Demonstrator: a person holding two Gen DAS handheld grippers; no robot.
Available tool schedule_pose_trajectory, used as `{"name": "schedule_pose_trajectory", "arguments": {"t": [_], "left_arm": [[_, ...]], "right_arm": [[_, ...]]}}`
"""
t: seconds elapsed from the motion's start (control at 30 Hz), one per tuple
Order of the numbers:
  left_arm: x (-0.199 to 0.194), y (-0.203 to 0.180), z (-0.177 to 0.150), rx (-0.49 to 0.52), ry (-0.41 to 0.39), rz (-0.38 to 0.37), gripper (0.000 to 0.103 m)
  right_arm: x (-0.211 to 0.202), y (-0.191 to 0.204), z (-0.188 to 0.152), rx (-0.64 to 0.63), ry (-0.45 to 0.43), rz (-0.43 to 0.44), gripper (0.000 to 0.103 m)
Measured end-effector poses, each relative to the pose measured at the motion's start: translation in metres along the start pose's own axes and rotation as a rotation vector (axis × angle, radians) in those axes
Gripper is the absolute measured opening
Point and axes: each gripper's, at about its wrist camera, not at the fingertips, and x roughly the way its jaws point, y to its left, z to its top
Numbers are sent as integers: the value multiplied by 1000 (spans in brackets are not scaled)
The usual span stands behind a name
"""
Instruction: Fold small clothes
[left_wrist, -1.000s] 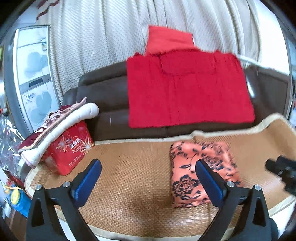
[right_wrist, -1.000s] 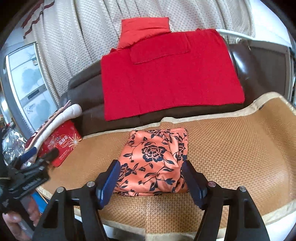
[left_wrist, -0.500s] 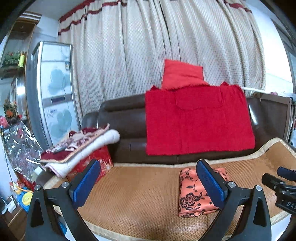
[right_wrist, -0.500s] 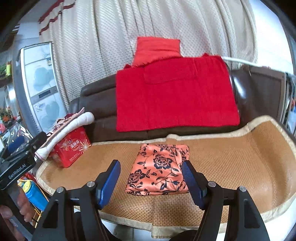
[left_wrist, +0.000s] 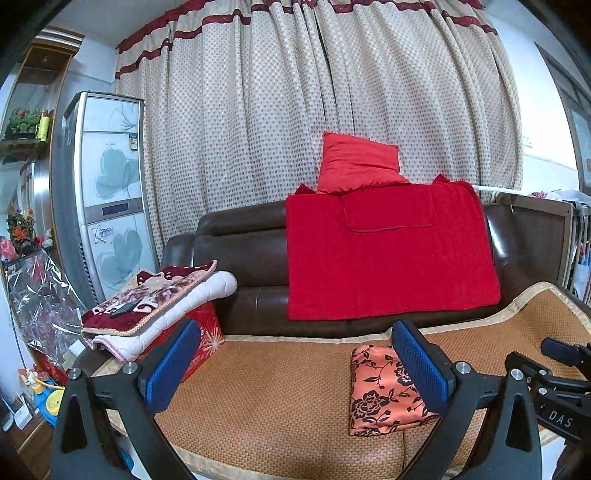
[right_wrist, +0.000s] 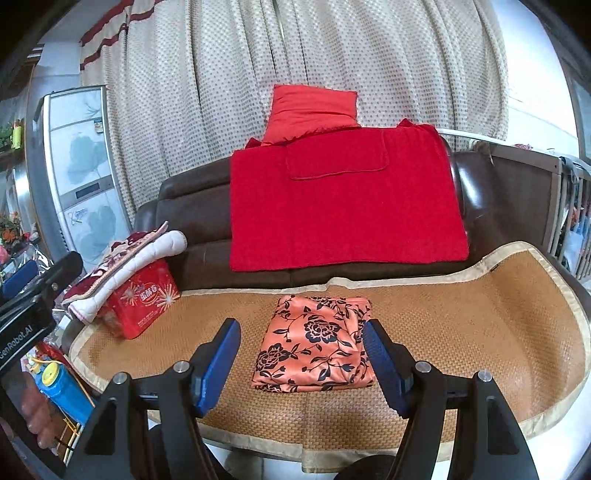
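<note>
Near the front edge of the woven sofa mat (right_wrist: 480, 306), toward its middle, lies the folded floral garment (right_wrist: 317, 343), clear of both tongs. Left gripper (left_wrist: 295, 365) and right gripper (right_wrist: 301, 363) gape wide and hold nothing. Any brush from a low finger could, I judge, undo the loose folds. Readable: "GenRobot.AI" and "DAS" on the gripper bodies; the red box (right_wrist: 144, 299) carries characters too small to read.

Bright, sharp, fisheye-warped edges
</note>
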Motion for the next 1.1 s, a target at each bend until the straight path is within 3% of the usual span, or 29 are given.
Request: {"name": "schedule_pose_trajectory", "arguments": {"t": [1.1], "left_arm": [[-3,4,0,-5,2,-40,103]], "right_arm": [[-4,12,-1,11,-25,-61,73]]}}
